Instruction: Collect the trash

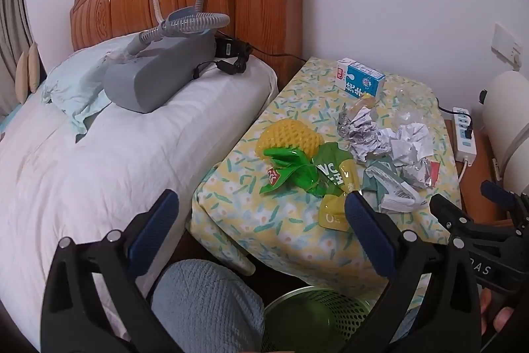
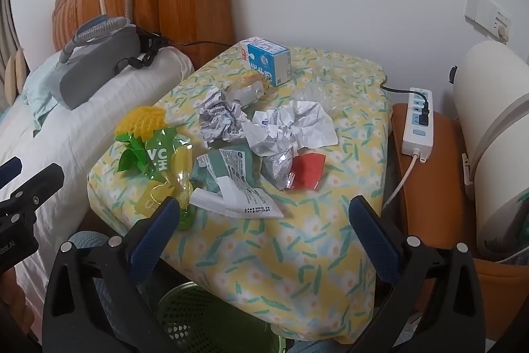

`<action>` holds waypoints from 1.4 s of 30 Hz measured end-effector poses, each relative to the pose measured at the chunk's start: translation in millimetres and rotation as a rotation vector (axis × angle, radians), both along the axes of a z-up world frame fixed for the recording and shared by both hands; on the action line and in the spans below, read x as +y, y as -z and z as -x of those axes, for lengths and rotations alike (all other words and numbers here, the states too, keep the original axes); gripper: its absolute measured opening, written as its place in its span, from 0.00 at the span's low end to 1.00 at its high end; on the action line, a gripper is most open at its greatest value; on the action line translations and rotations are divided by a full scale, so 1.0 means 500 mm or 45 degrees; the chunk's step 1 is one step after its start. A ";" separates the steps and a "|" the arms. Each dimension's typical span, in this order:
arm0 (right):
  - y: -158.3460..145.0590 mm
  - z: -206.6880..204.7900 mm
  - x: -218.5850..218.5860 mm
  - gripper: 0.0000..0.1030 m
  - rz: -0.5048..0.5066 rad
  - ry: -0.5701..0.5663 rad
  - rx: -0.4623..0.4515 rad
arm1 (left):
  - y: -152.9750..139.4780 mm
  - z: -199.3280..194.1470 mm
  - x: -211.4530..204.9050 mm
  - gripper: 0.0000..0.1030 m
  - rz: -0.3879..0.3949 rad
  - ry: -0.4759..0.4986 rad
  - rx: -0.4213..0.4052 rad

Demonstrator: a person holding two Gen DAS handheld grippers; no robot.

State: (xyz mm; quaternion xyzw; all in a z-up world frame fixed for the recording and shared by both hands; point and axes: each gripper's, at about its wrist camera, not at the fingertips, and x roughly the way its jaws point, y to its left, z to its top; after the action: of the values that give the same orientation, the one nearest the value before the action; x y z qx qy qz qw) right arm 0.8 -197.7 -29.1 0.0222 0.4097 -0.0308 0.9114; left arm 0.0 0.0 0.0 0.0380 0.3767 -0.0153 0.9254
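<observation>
Both tools spread wide, empty, angled down toward the floral-covered tabletop [image 2: 297, 253]. Left tool [image 1: 258, 214] just short of the green wrapper [image 1: 297, 174] and yellow foam net [image 1: 291, 138]. Right tool [image 2: 264, 217] near the printed leaflet [image 2: 238, 191], crumpled paper [image 2: 291, 124] and red packet [image 2: 305, 171] beyond. Milk carton [image 2: 269, 60] well apart at the back. Green mesh bin [image 2: 205, 320] below, between the fingers.

My two wrist cameras looked steeply down from nearby, both sharing the flowered table [image 1: 297, 220] [image 2: 297, 253] and its litter.
</observation>
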 end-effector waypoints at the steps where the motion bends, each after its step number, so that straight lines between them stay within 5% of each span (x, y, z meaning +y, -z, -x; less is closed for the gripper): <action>1: 0.001 0.000 0.000 0.98 0.000 0.001 0.001 | 0.000 0.000 0.001 0.94 0.001 -0.001 0.000; 42: 0.009 -0.001 -0.004 0.98 0.002 0.005 0.017 | 0.011 0.001 0.001 0.94 0.000 0.004 -0.005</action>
State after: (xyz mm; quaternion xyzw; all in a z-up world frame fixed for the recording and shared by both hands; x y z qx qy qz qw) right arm 1.5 -199.8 -33.4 0.0222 0.4156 -0.0329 0.9087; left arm -0.7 0.6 -5.5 0.0387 0.3749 -0.0164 0.9261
